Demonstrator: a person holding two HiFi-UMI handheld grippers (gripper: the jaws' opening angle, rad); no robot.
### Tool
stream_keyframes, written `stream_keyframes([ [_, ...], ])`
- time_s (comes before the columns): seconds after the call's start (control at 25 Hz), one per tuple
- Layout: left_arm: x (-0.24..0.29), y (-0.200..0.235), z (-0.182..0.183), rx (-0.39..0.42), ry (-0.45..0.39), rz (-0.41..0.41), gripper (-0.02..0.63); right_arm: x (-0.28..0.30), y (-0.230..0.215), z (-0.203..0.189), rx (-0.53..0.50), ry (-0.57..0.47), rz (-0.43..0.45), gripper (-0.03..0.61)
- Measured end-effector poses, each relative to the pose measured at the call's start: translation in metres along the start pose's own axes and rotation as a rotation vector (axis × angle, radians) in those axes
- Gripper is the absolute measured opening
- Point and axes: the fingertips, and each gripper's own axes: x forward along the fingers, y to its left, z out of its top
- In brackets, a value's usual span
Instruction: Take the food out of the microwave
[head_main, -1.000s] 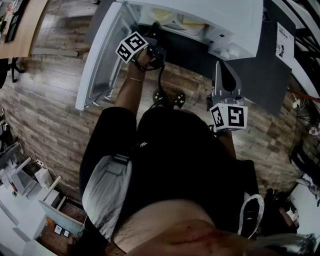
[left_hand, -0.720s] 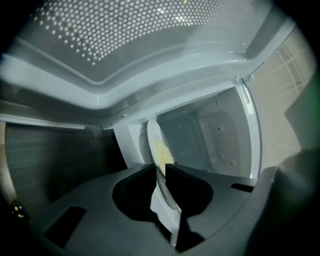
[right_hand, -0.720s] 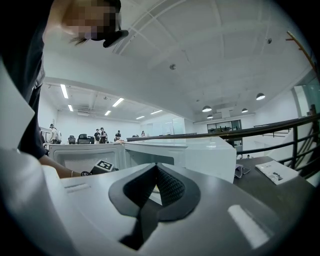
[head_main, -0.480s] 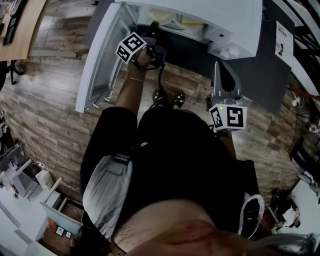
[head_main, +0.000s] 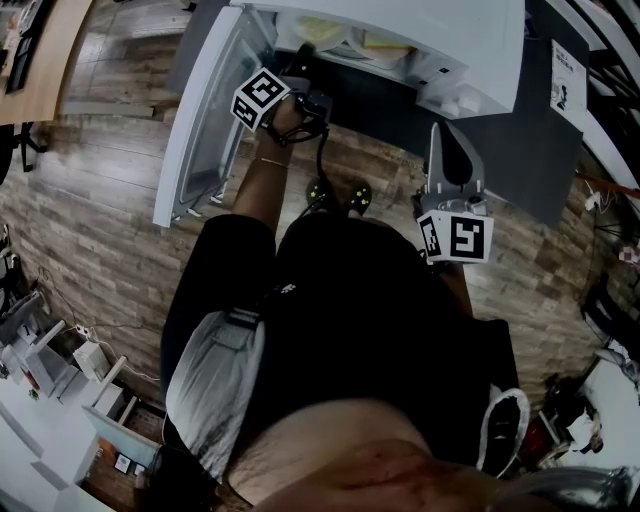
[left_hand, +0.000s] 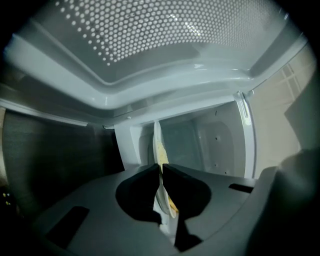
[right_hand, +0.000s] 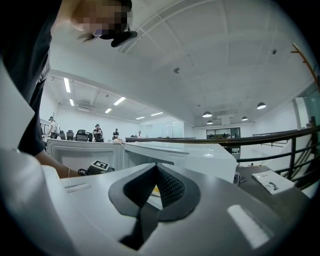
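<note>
The white microwave (head_main: 450, 40) stands open at the top of the head view, its door (head_main: 195, 120) swung out to the left. My left gripper (head_main: 303, 52) reaches into the cavity. In the left gripper view its jaws (left_hand: 161, 169) are closing, and the pads pinch the thin rim of a white plate (left_hand: 158, 145) with yellow food on it. The plate shows edge-on because the gripper is rolled. My right gripper (head_main: 438, 128) hangs in front of the microwave's right side, apart from it. In the right gripper view it (right_hand: 155, 167) is shut on nothing.
The microwave (right_hand: 190, 152) sits on a dark counter (head_main: 520, 150) with a printed sheet (head_main: 568, 85) at the right. Wood floor lies below. A perforated cavity wall (left_hand: 150, 30) is close by the left gripper. A railing (right_hand: 280, 135) runs at the far right.
The left gripper's marker cube has rolled slightly inside the microwave opening. Both hands stay where they were.
</note>
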Motion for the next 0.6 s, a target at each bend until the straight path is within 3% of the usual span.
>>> stream_keyframes([
  [0.6, -0.013, -0.011, 0.002, -0.035, -0.045, -0.058, 0.012, -0.003, 0.006, -0.002, -0.003, 0.003, 0.009, 0.002],
])
